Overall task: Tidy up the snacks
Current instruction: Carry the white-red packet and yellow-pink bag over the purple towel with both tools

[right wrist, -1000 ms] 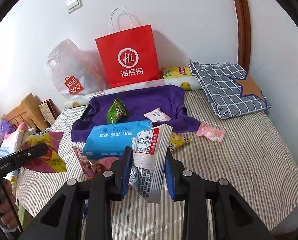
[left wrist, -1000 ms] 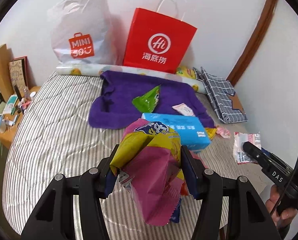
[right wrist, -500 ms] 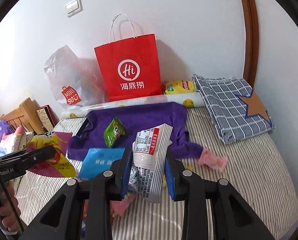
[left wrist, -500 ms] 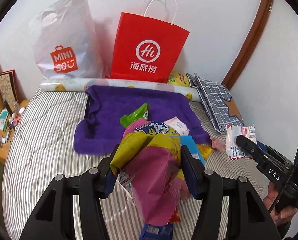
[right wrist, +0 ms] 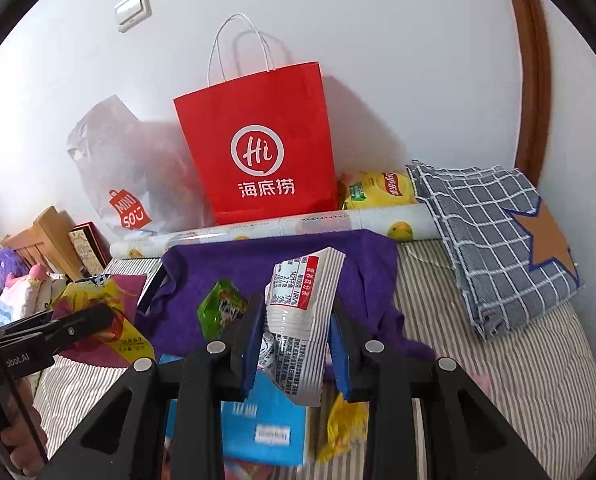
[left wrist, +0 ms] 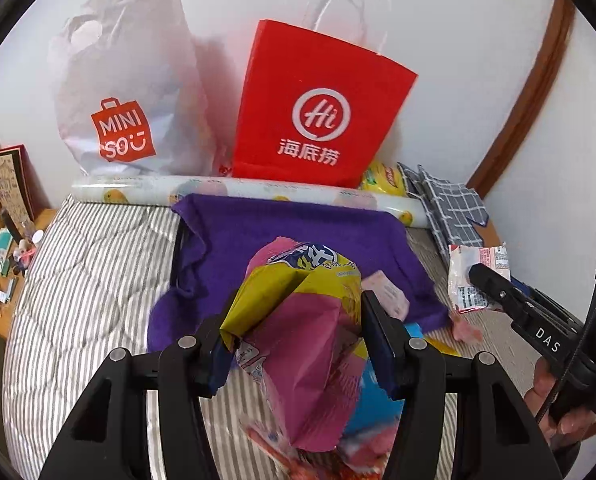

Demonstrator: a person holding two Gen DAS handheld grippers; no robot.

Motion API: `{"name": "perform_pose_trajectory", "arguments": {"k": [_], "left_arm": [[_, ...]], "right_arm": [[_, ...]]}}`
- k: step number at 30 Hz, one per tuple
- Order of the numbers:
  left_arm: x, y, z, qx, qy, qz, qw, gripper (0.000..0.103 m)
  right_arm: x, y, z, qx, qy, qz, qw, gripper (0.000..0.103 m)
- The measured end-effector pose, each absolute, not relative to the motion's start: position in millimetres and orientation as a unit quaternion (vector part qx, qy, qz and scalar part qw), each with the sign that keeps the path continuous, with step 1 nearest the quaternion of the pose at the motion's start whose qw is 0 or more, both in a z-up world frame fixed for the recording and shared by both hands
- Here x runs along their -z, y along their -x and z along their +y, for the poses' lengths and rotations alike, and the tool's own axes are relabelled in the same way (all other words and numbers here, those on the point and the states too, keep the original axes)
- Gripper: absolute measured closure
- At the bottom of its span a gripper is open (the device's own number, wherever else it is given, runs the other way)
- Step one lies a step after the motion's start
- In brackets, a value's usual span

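The pink and yellow snack bag (left wrist: pixel 298 320), clamped between the pads of the left gripper (left wrist: pixel 298 340), hides the green packet (right wrist: pixel 222 308) from the left wrist view, and the blue pack (right wrist: pixel 266 428) below is blurred in both views. Only the right wrist view shows that green packet on the purple towel (right wrist: pixel 282 264) and the wall switch (right wrist: pixel 134 10) at 11 o'clock. Both grippers tilt down over the striped bed (right wrist: pixel 497 380) toward the red paper bag (right wrist: pixel 262 148) at 12 o'clock, the right gripper (right wrist: pixel 298 344) pinching a white and red packet (right wrist: pixel 301 312).

Both grippers have carried their packets nearer the red bag (left wrist: pixel 317 112); tissue pack (right wrist: pixel 264 420) now beneath.
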State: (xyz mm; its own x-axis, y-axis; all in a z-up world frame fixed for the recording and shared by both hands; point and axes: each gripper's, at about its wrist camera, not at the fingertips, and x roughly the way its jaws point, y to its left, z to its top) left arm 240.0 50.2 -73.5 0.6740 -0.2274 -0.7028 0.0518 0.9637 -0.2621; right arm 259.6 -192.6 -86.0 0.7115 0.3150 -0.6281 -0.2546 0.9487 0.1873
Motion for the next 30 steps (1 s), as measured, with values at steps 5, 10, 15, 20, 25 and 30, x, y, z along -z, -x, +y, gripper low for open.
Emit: {"name": "perform_pose_trajectory", "arguments": {"k": [5, 10, 15, 20, 25, 30], "left_arm": [[75, -265, 56, 0.056, 0.097, 0.389, 0.914, 0.046], [81, -283, 64, 0.02, 0.067, 0.378, 0.923, 0.046], [101, -298, 74, 0.015, 0.078, 0.39, 0.917, 0.046], [118, -302, 75, 0.016, 0.081, 0.402, 0.912, 0.046], [125, -300, 73, 0.02, 0.086, 0.406, 0.909, 0.046], [134, -301, 68, 0.018, 0.084, 0.415, 0.906, 0.046]], "right_arm": [[92, -287, -189, -0.155, -0.041, 0.349, 0.923, 0.074], [100, -305, -183, -0.158, -0.015, 0.348, 0.924, 0.074], [122, -320, -188, -0.15, -0.031, 0.367, 0.917, 0.074], [139, -325, -189, -0.15, -0.034, 0.389, 0.908, 0.074], [146, -325, -189, -0.147, -0.034, 0.393, 0.907, 0.074], [154, -324, -188, -0.149, -0.033, 0.4, 0.904, 0.074]]}}
